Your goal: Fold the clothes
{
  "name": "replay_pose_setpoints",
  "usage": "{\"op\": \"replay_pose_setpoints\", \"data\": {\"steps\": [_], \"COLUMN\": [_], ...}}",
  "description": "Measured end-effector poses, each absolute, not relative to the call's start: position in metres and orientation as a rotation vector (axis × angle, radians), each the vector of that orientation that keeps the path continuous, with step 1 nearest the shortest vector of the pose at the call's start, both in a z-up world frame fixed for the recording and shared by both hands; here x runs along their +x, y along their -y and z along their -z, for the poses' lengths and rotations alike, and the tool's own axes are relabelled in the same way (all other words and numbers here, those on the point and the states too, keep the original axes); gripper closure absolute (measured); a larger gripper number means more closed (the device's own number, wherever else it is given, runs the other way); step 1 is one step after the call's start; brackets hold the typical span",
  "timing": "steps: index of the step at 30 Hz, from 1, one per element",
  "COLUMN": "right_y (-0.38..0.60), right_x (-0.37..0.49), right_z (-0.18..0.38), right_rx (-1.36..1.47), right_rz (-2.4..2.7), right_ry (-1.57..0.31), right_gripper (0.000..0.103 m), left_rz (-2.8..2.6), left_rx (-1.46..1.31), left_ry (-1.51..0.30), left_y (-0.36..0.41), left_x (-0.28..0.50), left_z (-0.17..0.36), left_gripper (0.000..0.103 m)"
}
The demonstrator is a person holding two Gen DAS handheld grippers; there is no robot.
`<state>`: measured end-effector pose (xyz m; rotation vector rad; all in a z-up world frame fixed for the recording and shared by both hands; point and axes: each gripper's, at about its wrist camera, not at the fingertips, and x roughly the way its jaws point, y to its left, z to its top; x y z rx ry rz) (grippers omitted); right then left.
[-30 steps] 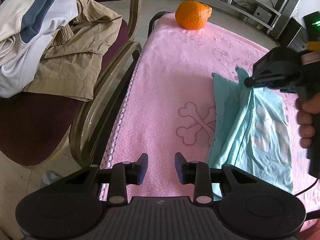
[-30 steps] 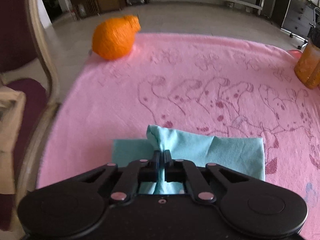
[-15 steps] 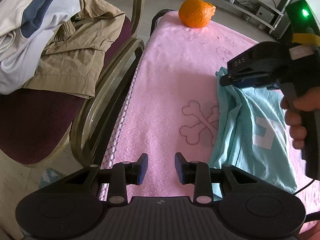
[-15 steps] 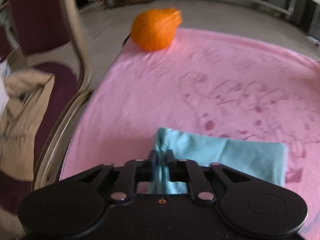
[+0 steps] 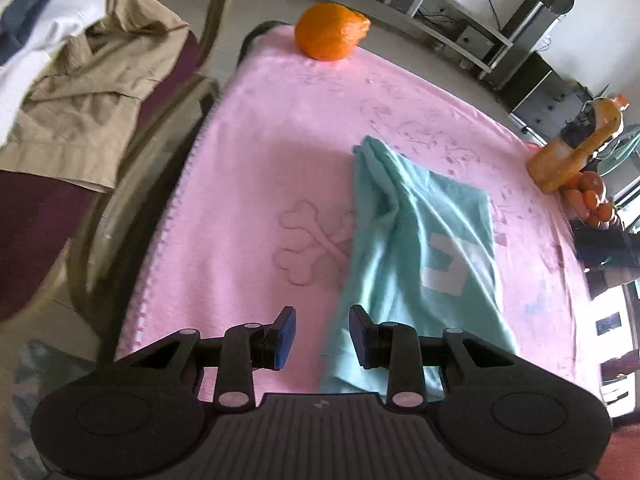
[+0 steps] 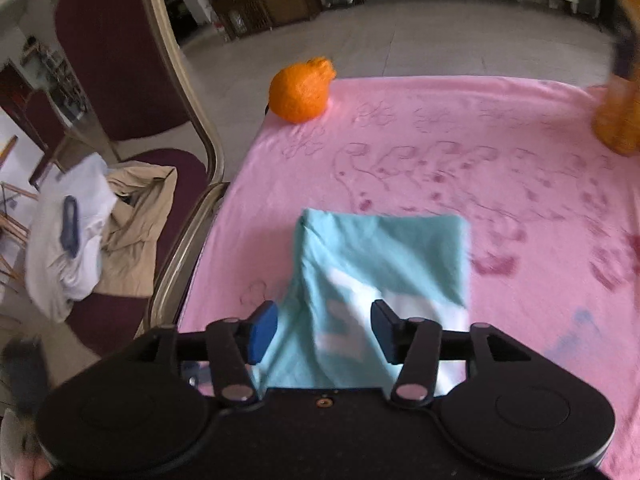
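Tools first: the left tool (image 5: 322,334) is held above the pink blanket (image 5: 256,184) at the near edge of the counter, its jaws parted with nothing between them; the near left edge of the teal shirt (image 5: 404,240) lies just beside its right finger. The right tool (image 6: 324,330) is held over the same shirt (image 6: 372,256), and its jaws have just been opening; they now stand spread, pads clear of the cloth, which lies below the gap. The shirt rests folded lengthwise on the blanket, rumpled along its left side, a white print showing on its upper face. To the left of the counter, a chair (image 5: 132,152) with a dark red seat carries a tan garment (image 5: 92,92) and a white garment (image 5: 52,32) with a dark blue band, heaped together. At the far left corner of the blanket sits an orange fruit (image 5: 330,32). At the far right edge stands an amber bottle (image 5: 576,148), with small orange fruits just beside it.
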<state>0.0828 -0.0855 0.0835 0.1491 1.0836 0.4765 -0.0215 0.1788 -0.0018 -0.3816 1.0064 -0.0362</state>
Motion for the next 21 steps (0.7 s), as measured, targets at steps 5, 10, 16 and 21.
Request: {"op": "replay_pose_setpoints", "data": {"steps": [5,10,16,21], "right_y": [0.148,0.183,0.209,0.201], "right_x": [0.056,0.043,0.047,0.049], "right_z": [-0.058,-0.004,0.047,0.044], "right_rx": [0.283,0.43,0.598,0.566], "right_rz": [-0.473,-0.55,-0.485,-0.485], "right_ry": [-1.1,-1.121,-1.187,-1.18], "right_gripper": [0.052,0.052,0.052,0.052], "left_rz": [0.013,-0.019,-0.061,-0.044], "left_rx": [-0.379,-0.416,-0.421,-0.38], "left_ry": [-1.045,-1.067,-1.093,-1.104], "left_y": [-0.164,-0.159,-0.156,-0.144], "left_x": [-0.016,-0.02,-0.016,-0.014], "left_z": [0.008,0.016,0.024,0.025], "left_gripper": [0.071,0.072,0.076,0.083]}}
